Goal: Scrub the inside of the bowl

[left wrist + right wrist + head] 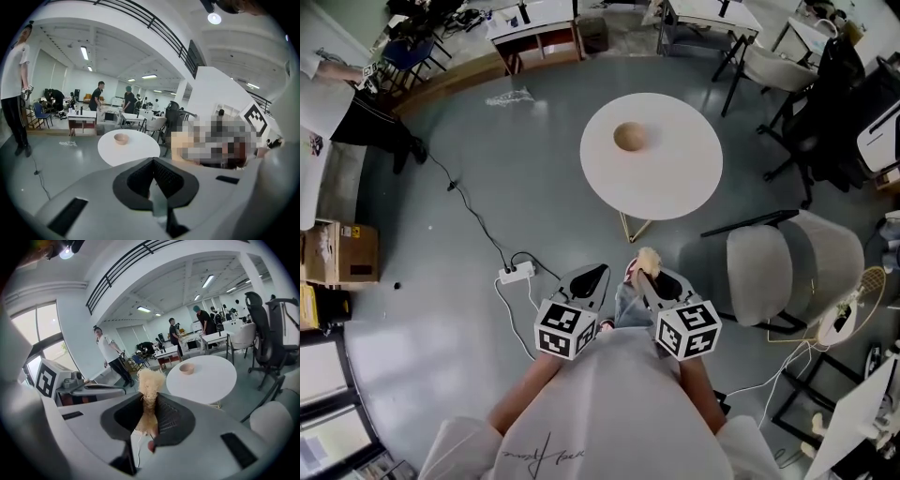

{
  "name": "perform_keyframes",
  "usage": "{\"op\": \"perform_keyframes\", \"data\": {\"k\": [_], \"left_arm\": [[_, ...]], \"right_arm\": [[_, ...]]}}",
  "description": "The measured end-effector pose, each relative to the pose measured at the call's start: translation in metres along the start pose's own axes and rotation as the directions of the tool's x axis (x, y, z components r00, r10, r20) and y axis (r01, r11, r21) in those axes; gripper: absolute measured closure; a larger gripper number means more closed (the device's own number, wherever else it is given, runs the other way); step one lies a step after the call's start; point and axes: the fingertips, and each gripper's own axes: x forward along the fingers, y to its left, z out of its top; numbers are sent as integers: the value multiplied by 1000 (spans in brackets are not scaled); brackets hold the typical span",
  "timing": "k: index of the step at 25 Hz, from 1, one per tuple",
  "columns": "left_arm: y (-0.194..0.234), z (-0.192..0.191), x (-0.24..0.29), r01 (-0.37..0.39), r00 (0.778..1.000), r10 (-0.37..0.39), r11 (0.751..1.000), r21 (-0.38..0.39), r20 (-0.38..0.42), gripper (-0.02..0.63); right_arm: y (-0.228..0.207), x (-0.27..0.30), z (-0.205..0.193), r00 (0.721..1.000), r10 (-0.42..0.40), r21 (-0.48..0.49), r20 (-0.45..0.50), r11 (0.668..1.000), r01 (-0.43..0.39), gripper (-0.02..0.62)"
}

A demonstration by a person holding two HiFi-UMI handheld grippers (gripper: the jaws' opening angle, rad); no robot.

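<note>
On one table (675,183), one bowl (629,137) — left gripper (591,276) closed empty, right gripper (654,278) tight on one scrubber (150,383).

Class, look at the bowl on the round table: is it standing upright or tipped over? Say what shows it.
Upright. The bowl sits on its base on the table, with its opening facing up.

We're in a big open-plan office-cum-lab: grey floor (441,309), a round white table (675,187) out in the open, swivel chairs (811,127), desks (546,19) along the far side, people (97,96) busy there, strip lights (208,281) overhead, a power strip (517,273) trailing cable.
</note>
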Motion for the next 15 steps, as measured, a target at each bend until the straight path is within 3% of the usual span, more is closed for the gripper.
{"op": "perform_keyframes", "data": {"k": [15], "left_arm": [[44,75,123,-51,997,49,998,-41,-64,601]], "right_arm": [[-96,80,78,993,106,41,-55,994,-104,512]]}}
